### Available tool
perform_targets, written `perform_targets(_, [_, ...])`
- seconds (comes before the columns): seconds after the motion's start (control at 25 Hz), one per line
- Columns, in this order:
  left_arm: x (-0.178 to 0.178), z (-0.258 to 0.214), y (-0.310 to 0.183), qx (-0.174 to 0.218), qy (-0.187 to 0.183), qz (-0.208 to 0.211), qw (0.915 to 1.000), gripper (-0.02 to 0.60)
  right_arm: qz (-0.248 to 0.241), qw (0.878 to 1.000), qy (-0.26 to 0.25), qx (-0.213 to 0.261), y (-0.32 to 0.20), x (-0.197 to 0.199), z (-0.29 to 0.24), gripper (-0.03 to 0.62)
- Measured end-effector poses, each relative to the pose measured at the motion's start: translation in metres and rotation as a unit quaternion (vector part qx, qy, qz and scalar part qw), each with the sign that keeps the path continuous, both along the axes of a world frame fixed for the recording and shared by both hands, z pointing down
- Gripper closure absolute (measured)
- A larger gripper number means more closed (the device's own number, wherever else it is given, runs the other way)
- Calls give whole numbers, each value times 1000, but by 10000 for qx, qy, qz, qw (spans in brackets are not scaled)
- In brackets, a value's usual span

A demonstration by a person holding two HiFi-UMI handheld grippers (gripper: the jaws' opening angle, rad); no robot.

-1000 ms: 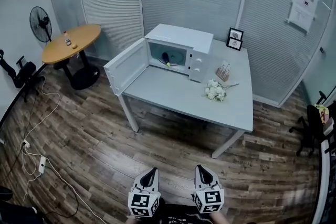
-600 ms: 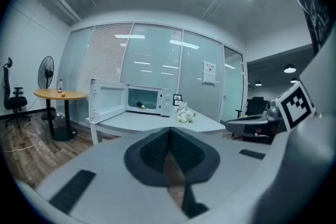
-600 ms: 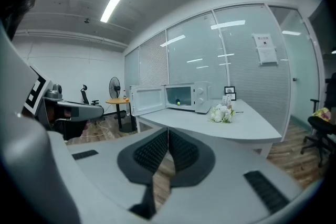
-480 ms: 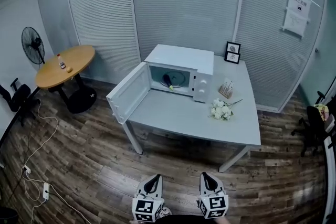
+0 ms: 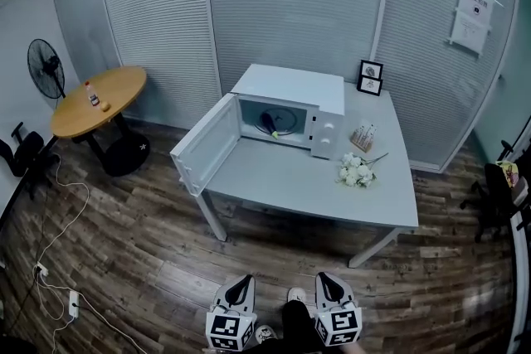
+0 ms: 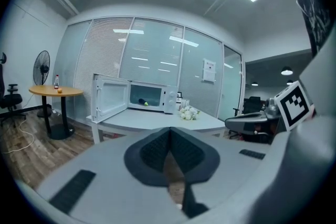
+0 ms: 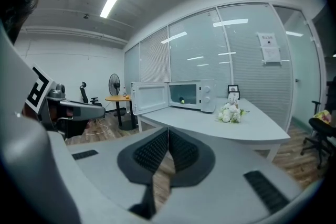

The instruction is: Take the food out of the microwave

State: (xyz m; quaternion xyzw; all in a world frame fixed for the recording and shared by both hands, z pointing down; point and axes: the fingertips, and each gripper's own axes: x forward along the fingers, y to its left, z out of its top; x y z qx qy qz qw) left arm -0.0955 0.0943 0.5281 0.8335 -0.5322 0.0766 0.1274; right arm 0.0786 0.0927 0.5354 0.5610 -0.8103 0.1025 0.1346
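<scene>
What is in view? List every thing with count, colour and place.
microwave: 1, white, on the table, door open
food: 1, dark with a yellow-green end, inside the microwave
table: 1, light grey, mid-room
flowers: 1 bunch, white, right of the microwave
small stand: 1, light brown, behind the flowers
picture frames: 2, black, table's back corner
round table: 1, wooden, left
bottle: 1, pale with red top, on the round table
fan: 1, black, far left
notice: 1, white, right wall
power strip: 1, white, floor at left
office chair: 1, black, right edge
left gripper: 1, white, shut, empty
right gripper: 1, white, shut, empty
</scene>
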Motion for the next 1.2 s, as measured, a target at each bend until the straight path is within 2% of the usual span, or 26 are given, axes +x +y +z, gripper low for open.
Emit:
perform_targets(0.16, [-9, 6, 0, -61, -47, -54, 10000, 574, -86, 9999, 40, -104, -6, -4, 8, 589])
perform_targets(0.44, [-20, 4, -30, -27, -6, -323, 9995, 574, -379, 9991, 139, -91, -44, -12, 7, 589])
perform_targets(0.84, [-9, -1, -112, -63, -26, -509, 9987, 574, -564, 9980, 168, -236, -134, 4, 11, 589])
perform_targets(1.2, [8, -2, -186, -57, -35, -856, 9963, 574, -847, 9964, -12, -45, -224, 11, -3, 589])
